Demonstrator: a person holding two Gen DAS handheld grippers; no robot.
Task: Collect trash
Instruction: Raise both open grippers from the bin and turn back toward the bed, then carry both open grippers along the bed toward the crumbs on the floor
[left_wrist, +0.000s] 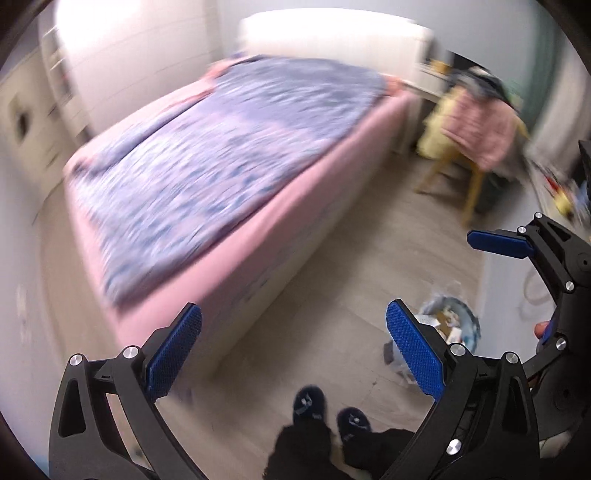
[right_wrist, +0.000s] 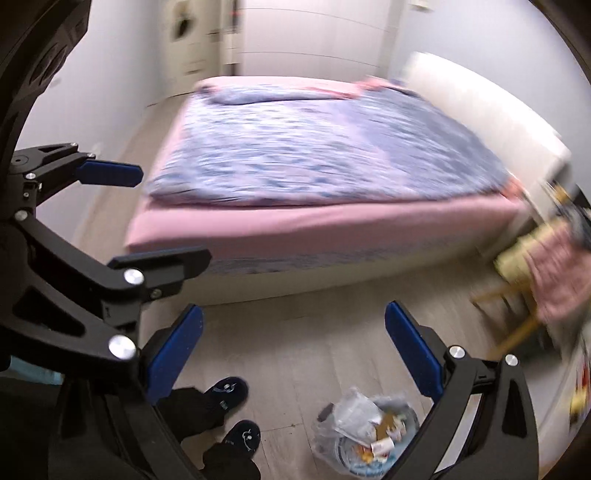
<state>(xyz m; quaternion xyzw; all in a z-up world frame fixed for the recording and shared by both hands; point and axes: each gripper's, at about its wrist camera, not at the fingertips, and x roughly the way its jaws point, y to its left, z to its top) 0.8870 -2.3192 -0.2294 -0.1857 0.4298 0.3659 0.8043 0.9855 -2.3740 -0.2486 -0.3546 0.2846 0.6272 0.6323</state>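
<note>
The trash bin (right_wrist: 369, 432), lined with a plastic bag and holding scraps, stands on the floor (right_wrist: 295, 332) beside the bed (right_wrist: 314, 221), near the slippers (right_wrist: 231, 393). Above it the right gripper (right_wrist: 293, 350) and left gripper (left_wrist: 293, 350) both gape empty.

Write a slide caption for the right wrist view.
Both grippers open above the floor, trash bin below, pink bed ahead.
</note>
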